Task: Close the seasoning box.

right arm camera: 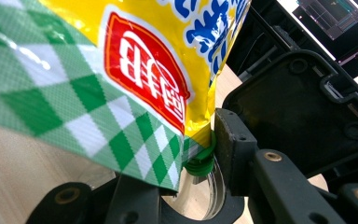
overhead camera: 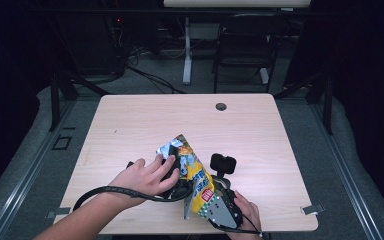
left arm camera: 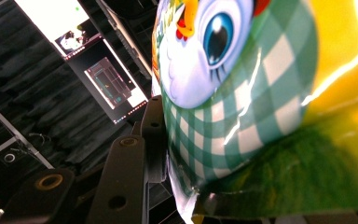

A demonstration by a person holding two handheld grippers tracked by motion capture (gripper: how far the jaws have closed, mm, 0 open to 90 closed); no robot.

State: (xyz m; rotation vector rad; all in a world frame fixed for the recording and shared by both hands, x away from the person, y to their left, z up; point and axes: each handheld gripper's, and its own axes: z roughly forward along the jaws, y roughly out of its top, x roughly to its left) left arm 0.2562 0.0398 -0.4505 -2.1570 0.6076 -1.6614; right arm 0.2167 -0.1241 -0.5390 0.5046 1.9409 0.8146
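A puffed snack bag, yellow with a green-and-white check band and a cartoon bird, is held tilted above the front of the wooden table. My left gripper is under a hand at the bag's left side. In the left gripper view one black finger presses on the bag, which hides the other. My right gripper grips the bag's lower end. In the right gripper view, its right pad lies against the edge of the bag; its other finger is under the bag.
A small green piece and a clear round rim show just beneath the bag between the right jaws. A black cable loops off the left gripper. The table has a grommet hole; a chair stands beyond.
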